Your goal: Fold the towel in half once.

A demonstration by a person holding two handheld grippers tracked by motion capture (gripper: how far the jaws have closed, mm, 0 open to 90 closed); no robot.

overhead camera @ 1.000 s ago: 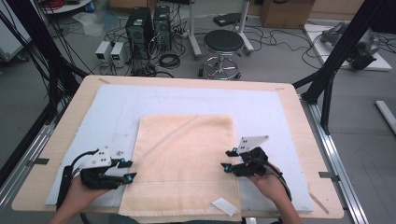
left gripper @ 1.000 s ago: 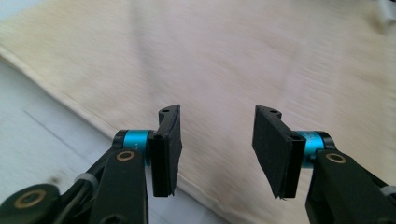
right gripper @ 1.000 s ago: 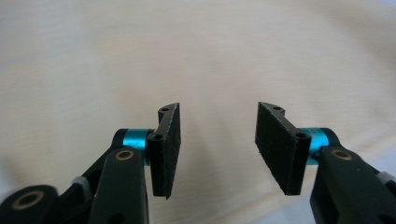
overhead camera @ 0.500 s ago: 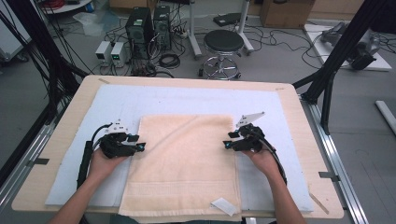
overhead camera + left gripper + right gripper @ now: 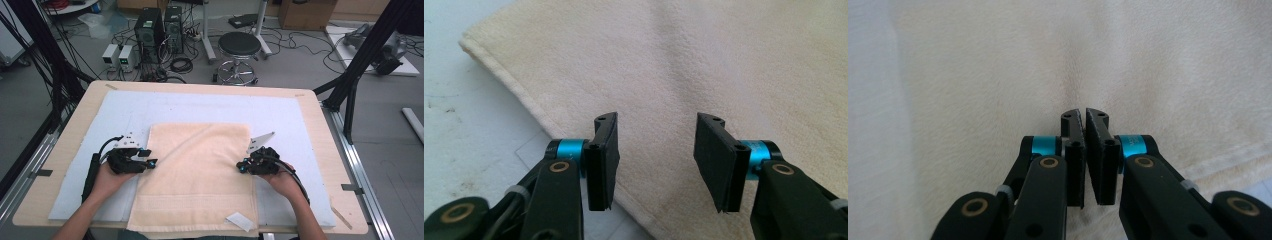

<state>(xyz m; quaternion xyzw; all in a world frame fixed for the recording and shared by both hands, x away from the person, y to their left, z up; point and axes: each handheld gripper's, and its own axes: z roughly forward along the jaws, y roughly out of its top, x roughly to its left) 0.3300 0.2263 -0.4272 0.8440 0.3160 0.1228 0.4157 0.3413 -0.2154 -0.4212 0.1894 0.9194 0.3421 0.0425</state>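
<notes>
A cream towel (image 5: pixel 195 170) lies flat on the pale blue mat (image 5: pixel 200 107). My left gripper (image 5: pixel 150 156) rests at the towel's left edge, level, pointing right. In the left gripper view its jaws (image 5: pixel 656 125) stand open over the towel's hem (image 5: pixel 724 60), with only the towel surface between the pads. My right gripper (image 5: pixel 241 166) sits at the towel's right edge, pointing left. Its jaws have just been closing and now meet (image 5: pixel 1084 112) low over the towel (image 5: pixel 998 75). I cannot tell whether any cloth is pinched between the pads.
The mat covers a wooden table (image 5: pixel 320 130). A small white label (image 5: pixel 240 221) lies at the towel's near right corner. Beyond the table's far edge stand a stool (image 5: pixel 240 47), computer boxes (image 5: pixel 150 30) and loose cables. Black frame posts rise at both sides.
Both hands moved away from the near edge, up along the towel's sides. The right gripper then slid slightly back and its jaws shut. The left jaws kept their opening.
</notes>
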